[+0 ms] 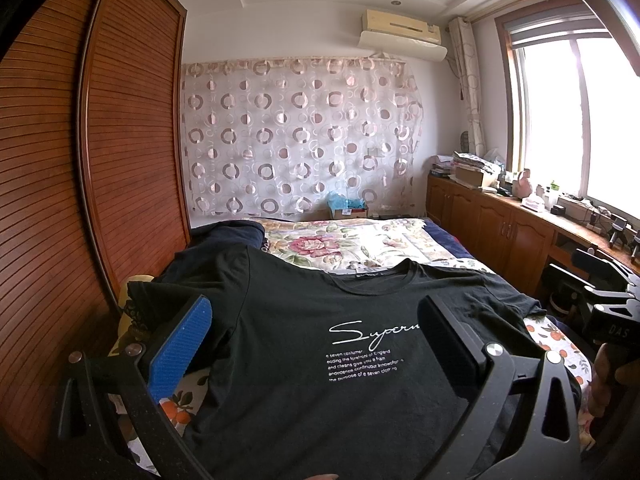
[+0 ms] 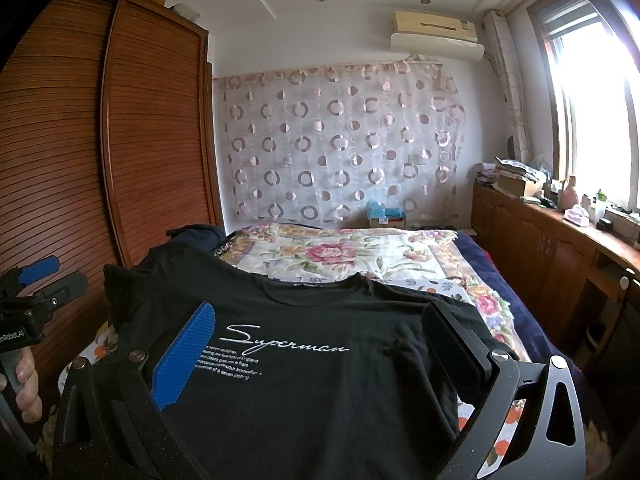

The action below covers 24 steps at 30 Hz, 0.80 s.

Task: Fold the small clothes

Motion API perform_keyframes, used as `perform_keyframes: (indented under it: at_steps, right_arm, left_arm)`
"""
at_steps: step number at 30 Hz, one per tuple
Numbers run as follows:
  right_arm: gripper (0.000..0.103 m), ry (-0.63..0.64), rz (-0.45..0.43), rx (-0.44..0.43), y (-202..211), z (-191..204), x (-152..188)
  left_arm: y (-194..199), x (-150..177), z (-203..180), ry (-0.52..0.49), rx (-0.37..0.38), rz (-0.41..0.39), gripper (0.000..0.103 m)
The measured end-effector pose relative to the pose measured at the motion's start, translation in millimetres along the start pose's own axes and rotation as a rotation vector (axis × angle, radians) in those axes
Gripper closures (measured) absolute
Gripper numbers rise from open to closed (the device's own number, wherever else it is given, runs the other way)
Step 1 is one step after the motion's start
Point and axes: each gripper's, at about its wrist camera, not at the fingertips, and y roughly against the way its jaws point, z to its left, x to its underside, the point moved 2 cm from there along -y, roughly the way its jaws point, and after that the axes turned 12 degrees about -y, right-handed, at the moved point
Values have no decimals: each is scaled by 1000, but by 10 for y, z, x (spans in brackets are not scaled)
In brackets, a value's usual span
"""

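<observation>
A black T-shirt (image 1: 304,344) with white "Superman" print lies spread flat, front up, on the bed, collar toward the far wall; it also shows in the right wrist view (image 2: 320,368). My left gripper (image 1: 316,320) is open above the shirt's left half, jaws wide apart, holding nothing. My right gripper (image 2: 318,324) is open above the shirt's right half, also empty. The right gripper shows at the right edge of the left wrist view (image 1: 600,300), and the left gripper at the left edge of the right wrist view (image 2: 40,280).
The bed (image 1: 360,240) has a floral cover. A dark navy garment (image 1: 228,232) lies behind the shirt at the left. A wooden wardrobe (image 1: 100,160) stands left. A cluttered wooden cabinet (image 1: 520,220) runs along the right under the window.
</observation>
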Motion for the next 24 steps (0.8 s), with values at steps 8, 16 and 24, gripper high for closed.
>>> perform_keyframes:
  at_steps: [8,16,24]
  right_arm:
    - [0,7,23,-18,-93,-3,46]
    - [0,23,85,-35,-344,-33,117]
    - [0,45,127,-64,-520,-21,67]
  left_arm:
    - [60,-55,28,-1,5,23,0]
    - [-99,74,261,-1,-48,64,0]
    - [-361,350,584,13,-28,141,0]
